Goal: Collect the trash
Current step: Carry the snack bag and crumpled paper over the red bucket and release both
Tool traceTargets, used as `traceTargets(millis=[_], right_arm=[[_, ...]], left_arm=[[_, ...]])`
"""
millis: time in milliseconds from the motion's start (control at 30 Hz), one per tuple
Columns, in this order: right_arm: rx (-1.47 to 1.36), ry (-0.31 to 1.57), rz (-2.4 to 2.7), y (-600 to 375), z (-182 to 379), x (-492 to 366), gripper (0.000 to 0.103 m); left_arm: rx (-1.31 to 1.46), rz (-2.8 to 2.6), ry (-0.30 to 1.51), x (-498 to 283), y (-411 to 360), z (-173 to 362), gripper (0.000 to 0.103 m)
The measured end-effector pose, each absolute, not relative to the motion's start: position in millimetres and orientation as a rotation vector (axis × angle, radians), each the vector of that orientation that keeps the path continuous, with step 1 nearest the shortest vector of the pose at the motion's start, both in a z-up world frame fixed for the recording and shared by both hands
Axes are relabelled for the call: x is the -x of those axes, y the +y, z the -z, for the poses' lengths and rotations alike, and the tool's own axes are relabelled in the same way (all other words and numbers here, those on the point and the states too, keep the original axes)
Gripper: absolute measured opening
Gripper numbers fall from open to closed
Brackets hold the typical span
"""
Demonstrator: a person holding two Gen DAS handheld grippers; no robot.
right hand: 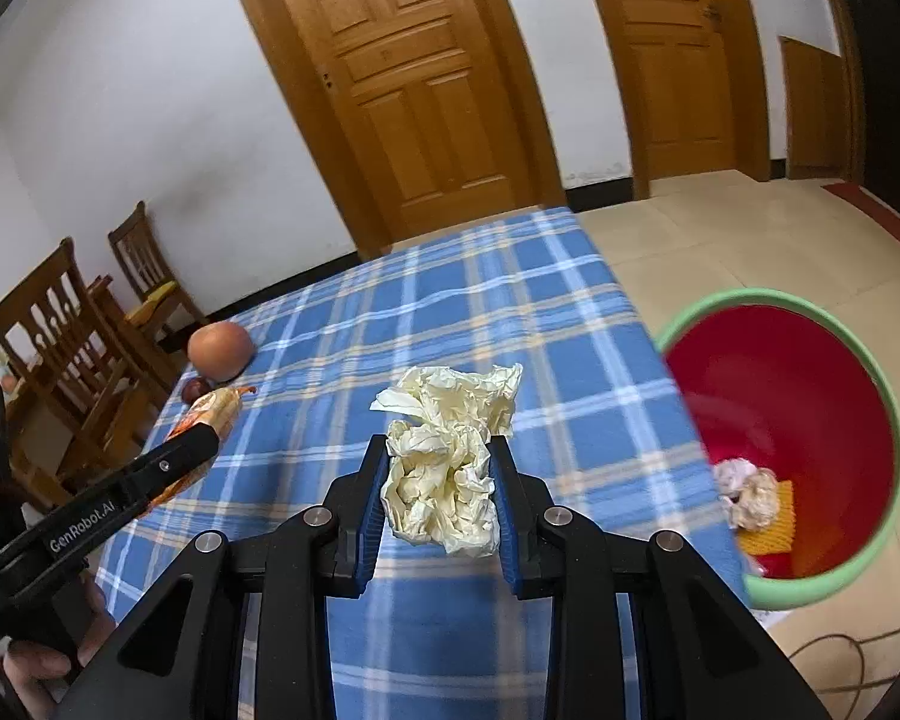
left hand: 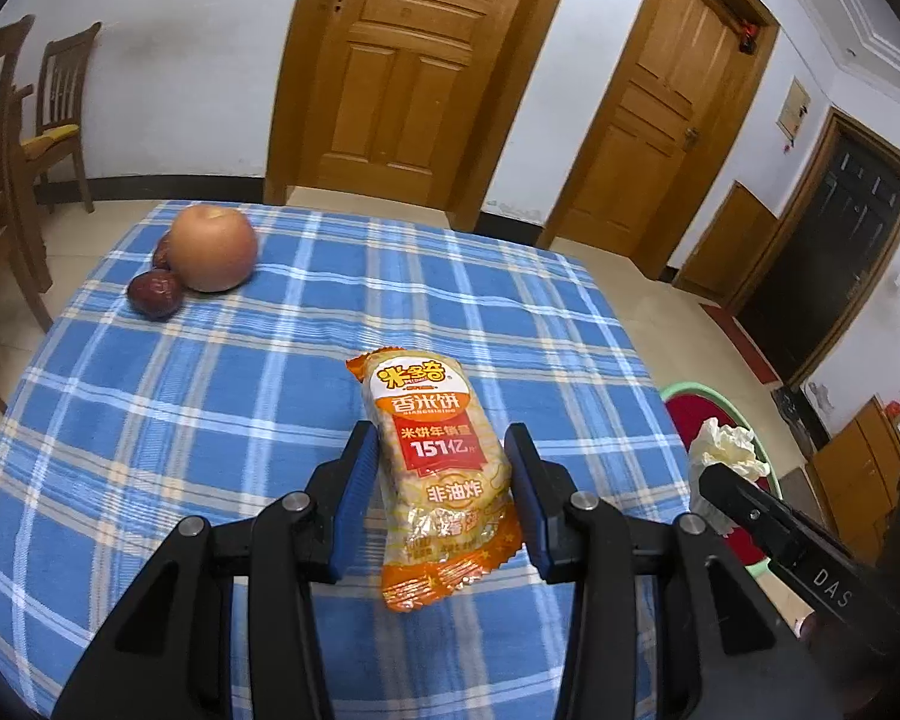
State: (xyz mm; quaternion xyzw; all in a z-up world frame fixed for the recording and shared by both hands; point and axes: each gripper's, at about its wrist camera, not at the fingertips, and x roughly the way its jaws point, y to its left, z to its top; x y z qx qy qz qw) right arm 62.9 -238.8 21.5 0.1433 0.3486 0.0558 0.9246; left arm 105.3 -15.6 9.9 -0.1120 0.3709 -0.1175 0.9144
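Left claw (left hand: 444, 468): both blue pads are clamped against the sides of an orange rice cracker packet (left hand: 435, 468), which stands between them lengthwise, raised above the surface (left hand: 150, 420). Right claw (right hand: 438, 480): its pads are closed on a crumpled cream paper wad (right hand: 444, 462), with the upper part of the wad protruding beyond the fingertips.

The surface carries a blue plaid cloth. At its far left corner sits an apple (left hand: 213, 247), with two dark red dates (left hand: 155, 293) touching or just beside it.

To the right of the surface, on the floor, stands a red bin with a green rim (right hand: 780, 300). Inside it lie crumpled paper (right hand: 747, 489) and an orange wrapper (right hand: 771, 531). Wooden chairs (right hand: 60, 324) stand to the left, near the wall.
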Motion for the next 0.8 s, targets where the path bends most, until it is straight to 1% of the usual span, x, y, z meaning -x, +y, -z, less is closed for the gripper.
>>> traceTargets(millis=[800], right_arm=[[-0.383, 0.705, 0.085, -339.4, -12.1, -31.4, 0.032]], left_arm=[[0.135, 0.419, 0.807, -109.6, -118.7, -15.8, 0.043]])
